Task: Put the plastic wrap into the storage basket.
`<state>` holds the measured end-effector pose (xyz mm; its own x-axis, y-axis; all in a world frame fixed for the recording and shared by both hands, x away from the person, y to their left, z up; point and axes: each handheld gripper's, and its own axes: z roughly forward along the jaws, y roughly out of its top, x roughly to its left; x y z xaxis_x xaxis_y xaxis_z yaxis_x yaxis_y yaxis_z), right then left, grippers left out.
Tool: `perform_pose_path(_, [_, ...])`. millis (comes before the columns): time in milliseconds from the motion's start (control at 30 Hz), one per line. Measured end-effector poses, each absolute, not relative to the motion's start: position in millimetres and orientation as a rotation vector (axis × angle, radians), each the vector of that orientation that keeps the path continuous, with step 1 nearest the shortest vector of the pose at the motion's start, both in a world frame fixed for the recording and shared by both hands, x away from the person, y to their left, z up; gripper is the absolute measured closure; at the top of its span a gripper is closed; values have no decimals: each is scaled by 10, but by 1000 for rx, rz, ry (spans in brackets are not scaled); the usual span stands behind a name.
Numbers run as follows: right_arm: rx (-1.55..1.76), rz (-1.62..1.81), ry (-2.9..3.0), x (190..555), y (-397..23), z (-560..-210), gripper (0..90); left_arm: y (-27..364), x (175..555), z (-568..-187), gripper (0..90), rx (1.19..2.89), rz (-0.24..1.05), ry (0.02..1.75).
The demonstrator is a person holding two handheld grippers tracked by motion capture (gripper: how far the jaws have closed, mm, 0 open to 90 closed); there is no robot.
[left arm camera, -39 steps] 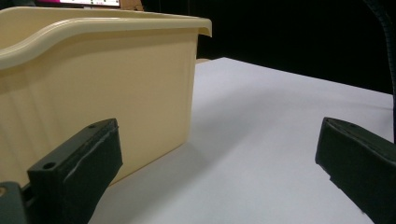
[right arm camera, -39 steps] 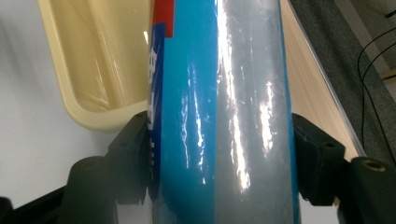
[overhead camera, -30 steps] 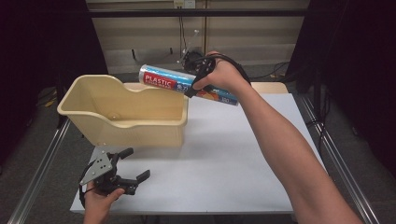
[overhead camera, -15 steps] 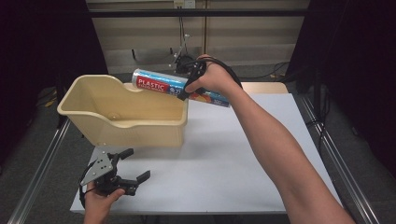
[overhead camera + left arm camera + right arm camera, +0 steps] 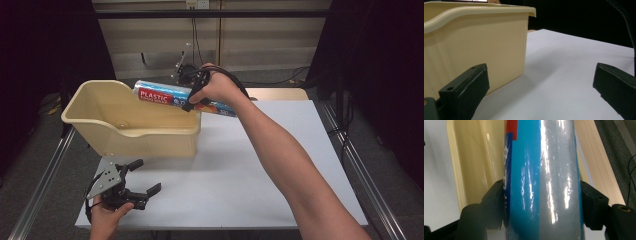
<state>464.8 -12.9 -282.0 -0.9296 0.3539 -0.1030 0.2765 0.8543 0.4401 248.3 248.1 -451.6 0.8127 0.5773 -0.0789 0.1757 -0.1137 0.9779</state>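
Right now the right gripper (image 5: 196, 95) is clamping a long roll pkg (image 5: 172, 97), blue w/ a red label reading PLASTIC, and holding it in the air above the far right corner of the cream plastic bin (image 5: 127, 137). In the high view the pkg is tilting slightly, its left end reaching over the bin's open top and its right end sticking out past the hand (image 5: 220, 90) toward the table's far side. In the right gripper view both black jaws are pressing against the sides of the pkg (image 5: 541, 182), w/ the bin's inner wall (image 5: 476, 157) showing behind it on the left and a wooden strip (image 5: 596, 162) on the right.

The left gripper (image 5: 137, 192) is sitting low near the table's near left corner, held by the left hand (image 5: 107, 217), jaws spread wide w/ nothing between them. The left gripper view is looking along the white tabletop (image 5: 564, 75), w/ the bin's outer wall (image 5: 474, 45) close by on the left; the gripper isn't touching the bin.

The bin is standing upright on the left part of the table (image 5: 280, 165), a small bit of something on its floor, too small to ID.
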Motion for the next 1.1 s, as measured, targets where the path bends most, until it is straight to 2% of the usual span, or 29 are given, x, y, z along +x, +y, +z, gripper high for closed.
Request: perform_pose_path(1100, [360, 492, 2893, 4672, 227, -3011, 316, 2508, 2482, -4526, 3, 1680, 387, 603])
